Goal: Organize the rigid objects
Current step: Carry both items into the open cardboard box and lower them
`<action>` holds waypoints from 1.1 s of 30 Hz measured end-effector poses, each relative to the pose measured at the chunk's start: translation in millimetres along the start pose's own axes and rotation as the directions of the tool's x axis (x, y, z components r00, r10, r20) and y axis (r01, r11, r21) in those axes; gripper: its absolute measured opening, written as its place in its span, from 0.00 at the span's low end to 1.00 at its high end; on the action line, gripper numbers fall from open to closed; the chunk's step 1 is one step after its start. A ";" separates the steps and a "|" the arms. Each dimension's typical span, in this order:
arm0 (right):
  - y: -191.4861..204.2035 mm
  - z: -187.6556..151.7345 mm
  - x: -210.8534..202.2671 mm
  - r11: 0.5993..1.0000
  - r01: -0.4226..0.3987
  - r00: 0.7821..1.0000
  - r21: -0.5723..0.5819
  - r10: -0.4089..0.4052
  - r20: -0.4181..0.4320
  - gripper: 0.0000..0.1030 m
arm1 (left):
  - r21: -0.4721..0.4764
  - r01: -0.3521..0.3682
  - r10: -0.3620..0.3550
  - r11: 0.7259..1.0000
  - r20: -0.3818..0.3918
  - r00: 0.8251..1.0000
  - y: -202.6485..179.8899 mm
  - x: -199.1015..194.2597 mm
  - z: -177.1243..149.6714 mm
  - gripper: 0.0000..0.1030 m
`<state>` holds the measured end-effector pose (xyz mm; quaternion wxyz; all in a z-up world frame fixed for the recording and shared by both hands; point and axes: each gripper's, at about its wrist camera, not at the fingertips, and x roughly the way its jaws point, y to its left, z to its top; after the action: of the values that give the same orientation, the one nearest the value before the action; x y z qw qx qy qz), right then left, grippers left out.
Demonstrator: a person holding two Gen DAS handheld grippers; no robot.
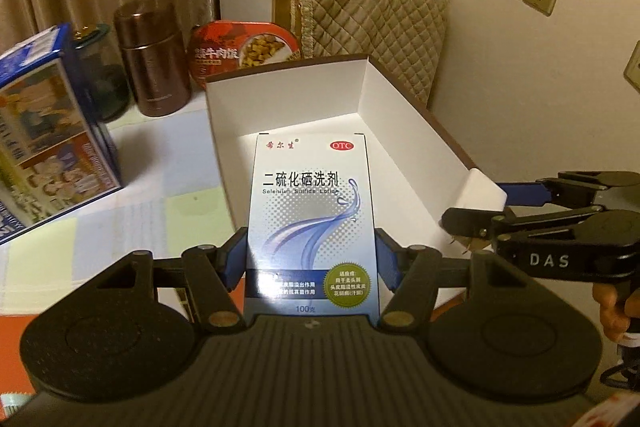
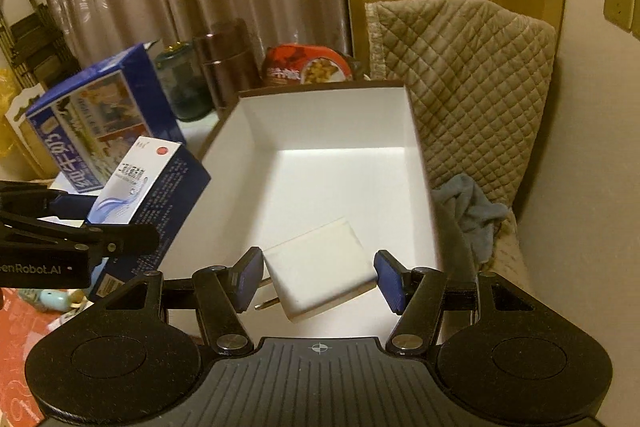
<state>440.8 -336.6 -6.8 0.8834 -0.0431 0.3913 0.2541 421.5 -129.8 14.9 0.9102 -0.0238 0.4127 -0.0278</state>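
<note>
Left gripper: nearest the left wrist lens, its blue pads pressed on both long sides of the white-and-blue cardboard lotion carton, pinching it.
Lotion carton: held face-up at 12 o'clock from the left gripper, its far end over the open white cardboard box with a brown outer rim (from the right wrist view it hung tilted at the box's 9 o'clock edge, clear of the floor).
Right gripper: fingers spread around the white square plug-in charger; the left pad was at the charger's corner, the right pad just beside it, and whether either truly touched I could not tell.
Charger: tilted, its two metal prongs pointing to 8 o'clock, over the near floor of the white box.
Behind the box, 10 to 12 o'clock: a tall blue printed milk carton, a brown metal cylindrical canister, a red oval ready-meal tub.
At 1 o'clock: a beige quilted cover.
</note>
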 end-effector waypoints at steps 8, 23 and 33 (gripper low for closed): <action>-14.9 2.2 34.1 1.000 -0.005 0.998 -0.012 0.005 -0.062 0.56 | -0.033 -0.012 0.010 0.999 -0.059 0.998 1.1 42.4 7.5 0.59; -22.4 3.7 72.6 0.996 0.005 0.990 -0.085 -0.017 -0.141 0.56 | -0.054 -0.013 0.005 0.998 -0.134 0.991 2.8 88.0 -0.5 0.59; -20.2 3.4 74.5 0.991 0.014 0.988 -0.136 -0.034 -0.149 0.56 | -0.026 0.002 -0.006 1.000 -0.144 0.990 0.1 87.3 -0.3 0.63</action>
<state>494.9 -322.3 -60.1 0.8493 -0.1266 0.4385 0.2652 478.8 -135.9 -50.8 0.8774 -0.0343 0.4777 -0.0261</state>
